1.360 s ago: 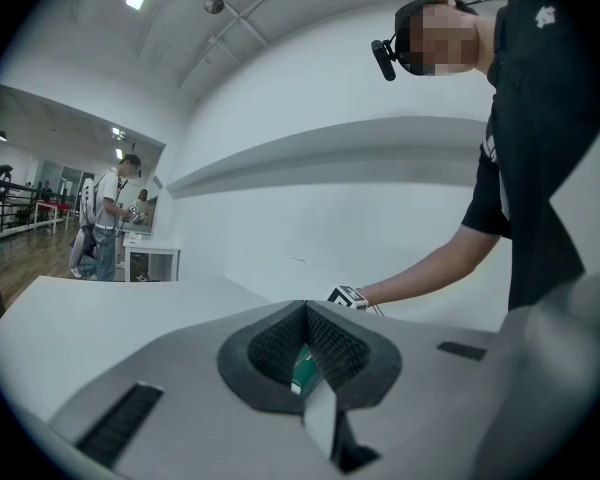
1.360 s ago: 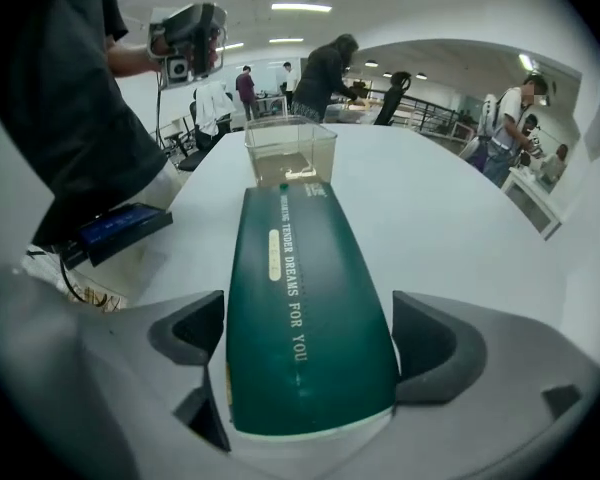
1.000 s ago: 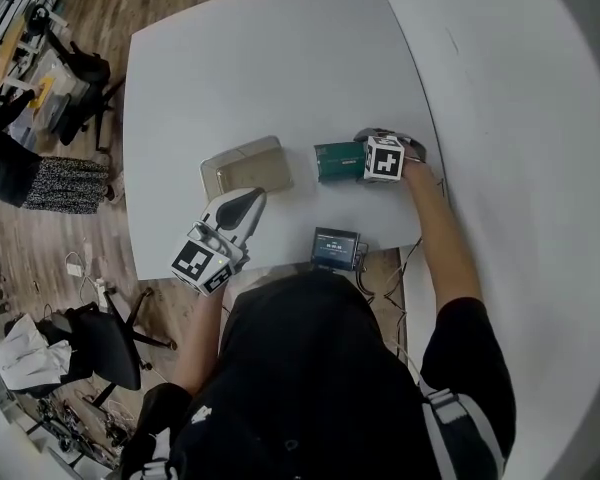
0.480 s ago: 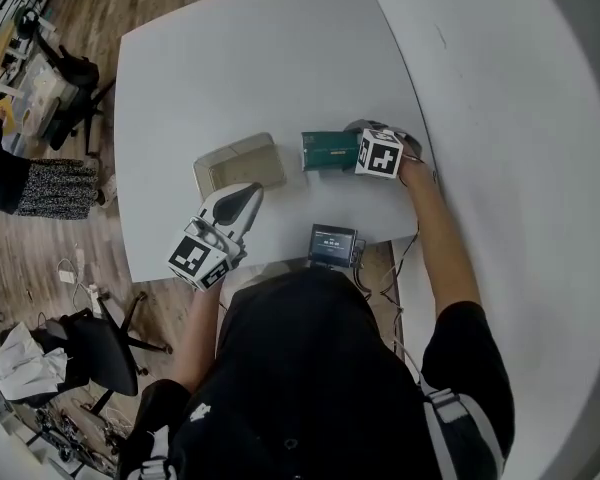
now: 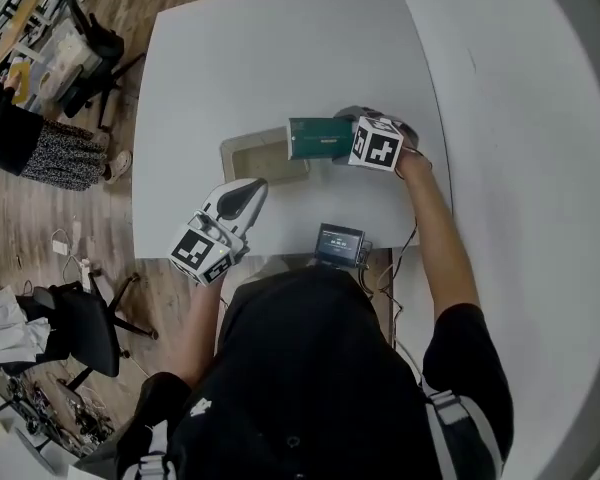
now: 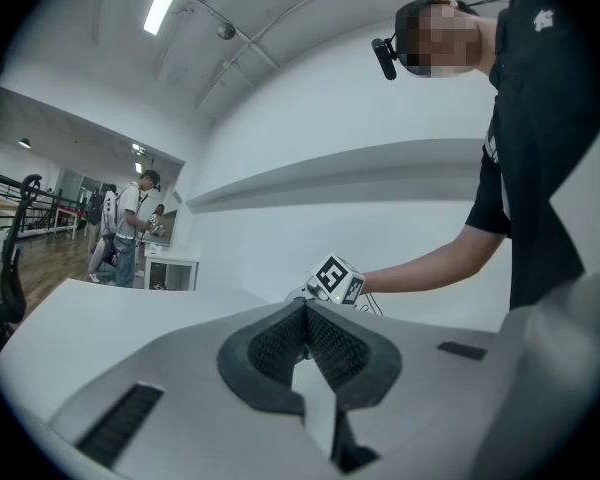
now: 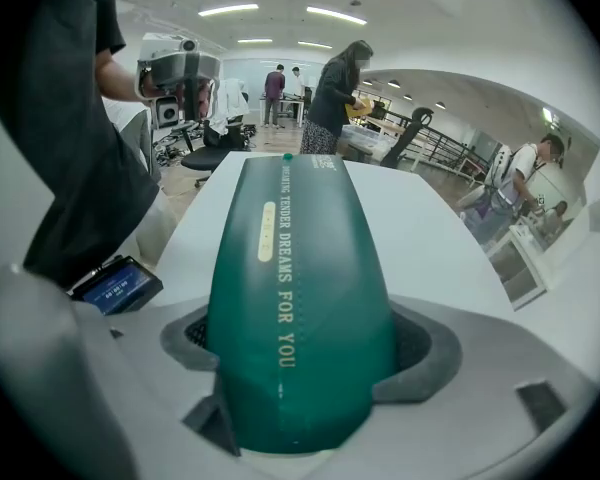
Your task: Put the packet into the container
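Note:
A dark green packet (image 5: 315,138) with gold print is clamped at its right end by my right gripper (image 5: 342,141), which is shut on it. The packet is held level, and its left end reaches over the right part of the shallow beige container (image 5: 242,154) on the white table (image 5: 280,58). In the right gripper view the packet (image 7: 300,258) fills the space between the pads (image 7: 425,353). My left gripper (image 5: 242,200) hovers at the table's front edge, just below the container, shut with nothing in it. In the left gripper view its pads (image 6: 330,343) meet.
A small device with a lit screen (image 5: 340,243) lies at the table's front edge, with cables trailing off the right corner. Office chairs (image 5: 85,333) and several people stand on the wooden floor to the left. A white wall runs along the right.
My right gripper has carried the packet leftward, from beside the container to over its right part. The left gripper has hardly moved.

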Motion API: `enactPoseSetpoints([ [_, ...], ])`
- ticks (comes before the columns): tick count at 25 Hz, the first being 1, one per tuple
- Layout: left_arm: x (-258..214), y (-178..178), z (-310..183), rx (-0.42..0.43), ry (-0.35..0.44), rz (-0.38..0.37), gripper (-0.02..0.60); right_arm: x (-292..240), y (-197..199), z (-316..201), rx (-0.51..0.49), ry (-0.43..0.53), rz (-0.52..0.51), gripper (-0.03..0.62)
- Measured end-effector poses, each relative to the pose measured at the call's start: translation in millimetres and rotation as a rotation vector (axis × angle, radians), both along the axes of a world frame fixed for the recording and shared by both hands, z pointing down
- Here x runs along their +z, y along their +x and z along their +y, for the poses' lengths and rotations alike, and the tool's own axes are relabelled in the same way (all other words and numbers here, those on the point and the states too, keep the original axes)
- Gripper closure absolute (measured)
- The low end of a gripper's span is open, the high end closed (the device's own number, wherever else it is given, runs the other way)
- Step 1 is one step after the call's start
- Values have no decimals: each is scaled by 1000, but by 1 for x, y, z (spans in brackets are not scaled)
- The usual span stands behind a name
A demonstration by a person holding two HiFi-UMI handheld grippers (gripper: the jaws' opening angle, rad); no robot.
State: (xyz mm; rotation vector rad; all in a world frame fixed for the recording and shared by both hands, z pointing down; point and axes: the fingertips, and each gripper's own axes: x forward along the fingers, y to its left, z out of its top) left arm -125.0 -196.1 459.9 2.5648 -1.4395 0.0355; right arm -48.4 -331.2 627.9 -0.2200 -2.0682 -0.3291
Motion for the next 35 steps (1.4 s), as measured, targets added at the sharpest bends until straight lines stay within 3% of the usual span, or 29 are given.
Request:
enactPoseSetpoints([
  [9, -5, -44, 40, -81, 38, 18, 572, -14, -94, 58, -136, -7, -16, 168],
  [17, -12, -72, 60, -167, 32, 14, 572, 6, -125, 82, -188, -19, 21, 168],
  [20, -10, -78, 65, -182, 25, 15, 572, 10, -134, 83, -169, -36, 8, 168],
  [30, -8, -93, 65, -195, 24, 30, 572, -14, -158, 74, -43, -119, -182, 162],
  [32, -6, -94, 64, -191, 24, 33, 572, -25, -156, 69, 5, -136, -243, 158],
  [35, -1, -91, 60, -176, 26, 35, 572, -55, -149, 64, 110, -213, -414, 158],
])
